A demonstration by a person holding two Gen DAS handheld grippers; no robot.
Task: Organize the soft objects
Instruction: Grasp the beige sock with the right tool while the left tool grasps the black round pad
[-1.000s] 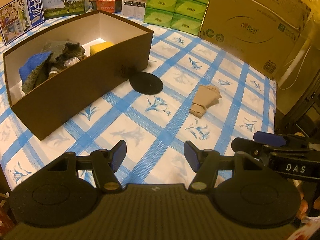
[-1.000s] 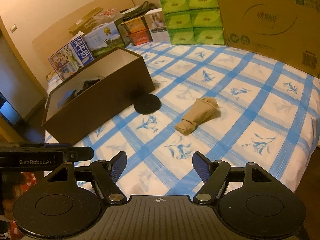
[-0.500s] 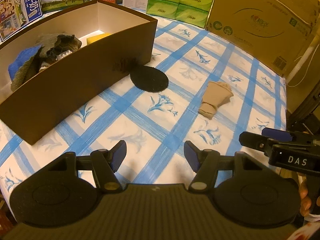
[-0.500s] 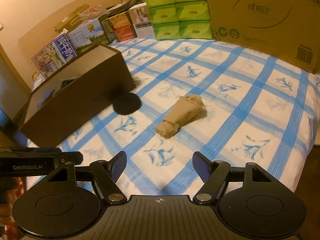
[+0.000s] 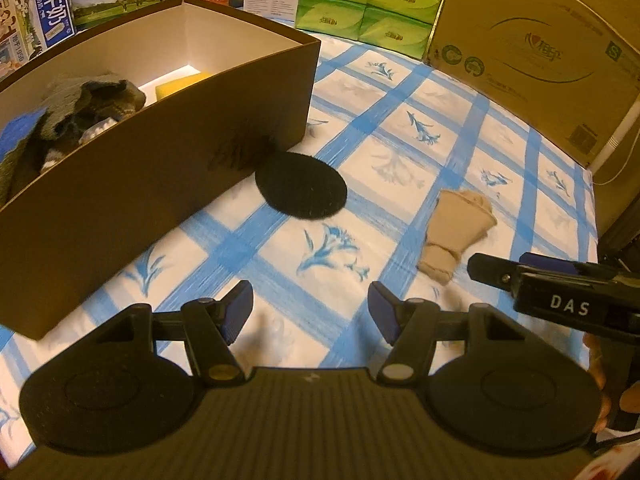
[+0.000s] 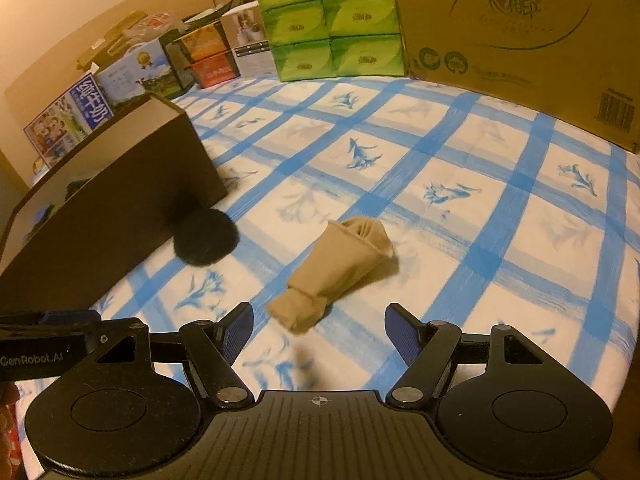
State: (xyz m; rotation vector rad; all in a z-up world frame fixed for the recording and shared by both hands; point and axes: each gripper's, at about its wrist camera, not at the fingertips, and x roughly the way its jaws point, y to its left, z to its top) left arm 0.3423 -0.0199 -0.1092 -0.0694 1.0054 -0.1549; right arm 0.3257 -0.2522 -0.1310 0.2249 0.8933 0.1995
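1. Right gripper [image 6: 319, 330]: jaws apart, nothing between them. It points down at the bed, just short of the beige sock [image 6: 334, 270].
2. Left gripper [image 5: 310, 309]: jaws also apart and empty, over bare checked sheet [image 5: 404, 148]. Black round pad [image 5: 301, 189] lies ahead of it.
3. Beige sock: lies loose on the sheet, well apart from the brown box [image 5: 168, 168]. Rolled; narrow folded end toward the right gripper, wider open cuff [image 6: 366, 234] away from it.
4. Handling, as I judge it: light, limp, thin knit. It should squash flat under the pads and may unroll if lifted by the cuff. The narrow folded end or the mid-body looks the best bite, since the layers are thickest there.
5. Risk: the sheet is soft too, so a low pinch could catch bedding with the sock.
6. Brown box: open top, already holds dark bunched cloth [image 5: 92, 104], something blue [image 5: 18, 132] and a yellow block [image 5: 180, 82].
7. Black round pad touches the box's near wall, between sock and box.
8. Surroundings: green tissue packs [image 6: 332, 20], large cardboard carton [image 6: 520, 36] and printed boxes [image 6: 64, 120] line the bed's far edge, clear of the working area.
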